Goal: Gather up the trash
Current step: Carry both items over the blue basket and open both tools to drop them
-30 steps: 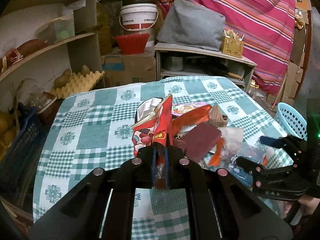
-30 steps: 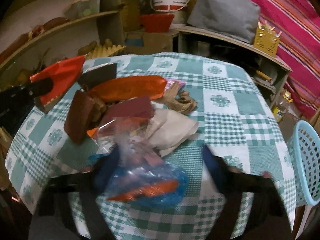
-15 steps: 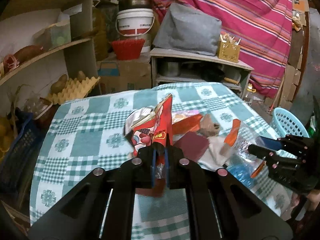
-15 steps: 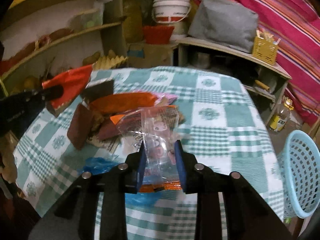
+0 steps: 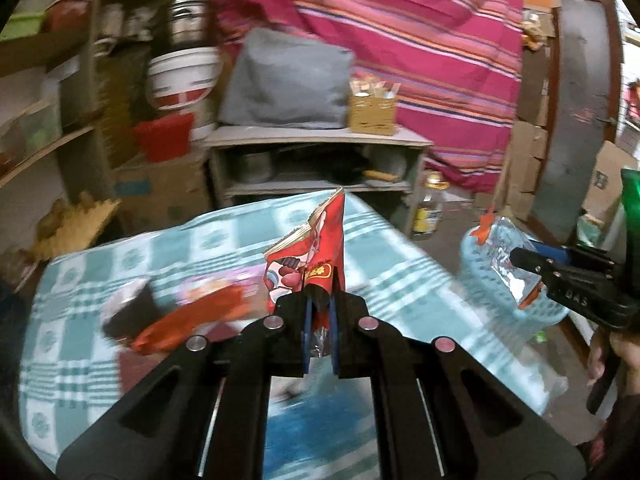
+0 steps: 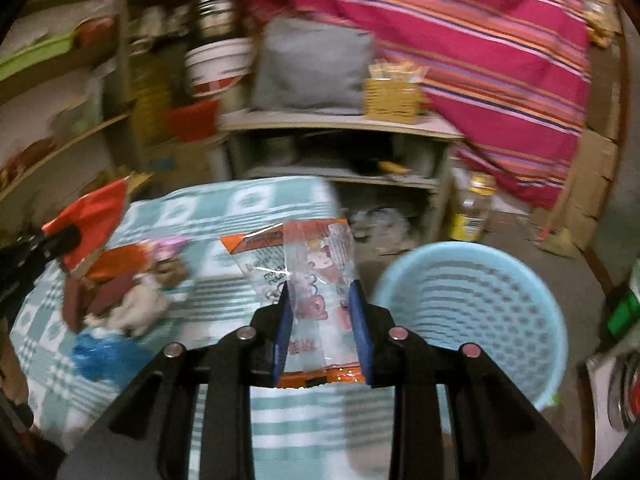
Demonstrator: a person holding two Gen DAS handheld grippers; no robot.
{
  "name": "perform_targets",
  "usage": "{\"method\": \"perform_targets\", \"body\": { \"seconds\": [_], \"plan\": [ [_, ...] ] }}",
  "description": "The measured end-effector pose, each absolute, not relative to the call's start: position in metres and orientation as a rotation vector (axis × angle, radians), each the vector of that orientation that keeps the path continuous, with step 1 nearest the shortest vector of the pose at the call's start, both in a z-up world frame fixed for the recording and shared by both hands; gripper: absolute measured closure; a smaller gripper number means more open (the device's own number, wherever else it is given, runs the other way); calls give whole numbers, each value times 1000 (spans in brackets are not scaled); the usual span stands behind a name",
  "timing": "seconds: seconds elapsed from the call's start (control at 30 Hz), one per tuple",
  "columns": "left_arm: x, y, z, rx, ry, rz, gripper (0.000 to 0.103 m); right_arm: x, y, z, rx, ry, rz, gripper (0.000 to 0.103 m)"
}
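Observation:
My left gripper [image 5: 319, 312] is shut on a red snack packet [image 5: 316, 252] that stands up from its jaws above the checked table [image 5: 80, 344]. My right gripper [image 6: 320, 304] is shut on a clear plastic wrapper with orange ends [image 6: 308, 272], held just left of a light-blue mesh basket [image 6: 472, 304] on the floor beside the table. In the left wrist view the right gripper [image 5: 524, 264] holds that clear wrapper [image 5: 506, 256] in front of the basket [image 5: 476, 276]. More wrappers [image 6: 120, 288] and a blue bag [image 6: 104, 354] lie in a pile on the table.
A low shelf unit [image 6: 340, 148] with a grey cushion [image 6: 312, 68] and yellow box stands behind the table. A bottle [image 6: 472, 208] stands on the floor by it. Shelves, a white bucket [image 6: 216, 66] and a striped pink cloth [image 6: 500, 40] fill the back.
The right gripper closed on the clear wrapper, lifted it off the pile and carried it right toward the blue basket. The left gripper swung right too, still holding the red packet.

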State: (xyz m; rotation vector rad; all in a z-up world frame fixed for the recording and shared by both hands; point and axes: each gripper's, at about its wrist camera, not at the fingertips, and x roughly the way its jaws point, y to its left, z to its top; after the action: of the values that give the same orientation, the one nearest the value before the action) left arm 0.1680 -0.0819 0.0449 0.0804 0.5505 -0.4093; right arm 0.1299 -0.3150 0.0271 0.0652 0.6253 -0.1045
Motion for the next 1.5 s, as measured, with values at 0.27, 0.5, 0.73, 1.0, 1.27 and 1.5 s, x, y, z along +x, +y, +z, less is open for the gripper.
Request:
{"method": "perform_targets", "body": {
  "seconds": [0.27,0.5,0.73,1.0,1.27,1.5],
  "plan": [
    [159,-193,34,99,538,-577,98,104,-408,20,118,627,-298,75],
    [161,-266,7,102,580,-661,98,88,-456,9,188,634,-372,75],
    [178,-310,-17,98,634,-701,98,84,-474,-3,204,661,-412,75],
    [194,-338,-38,124,671,-707,83,82,-492,-10,231,672,-453,75],
    [196,-338,-39,139,665,-669,55,86,-501,-13,257,665,-457,75],
    [197,-318,-27,119,623,-588,32,106,-493,-19,243,665,-430,75]
  ]
}}
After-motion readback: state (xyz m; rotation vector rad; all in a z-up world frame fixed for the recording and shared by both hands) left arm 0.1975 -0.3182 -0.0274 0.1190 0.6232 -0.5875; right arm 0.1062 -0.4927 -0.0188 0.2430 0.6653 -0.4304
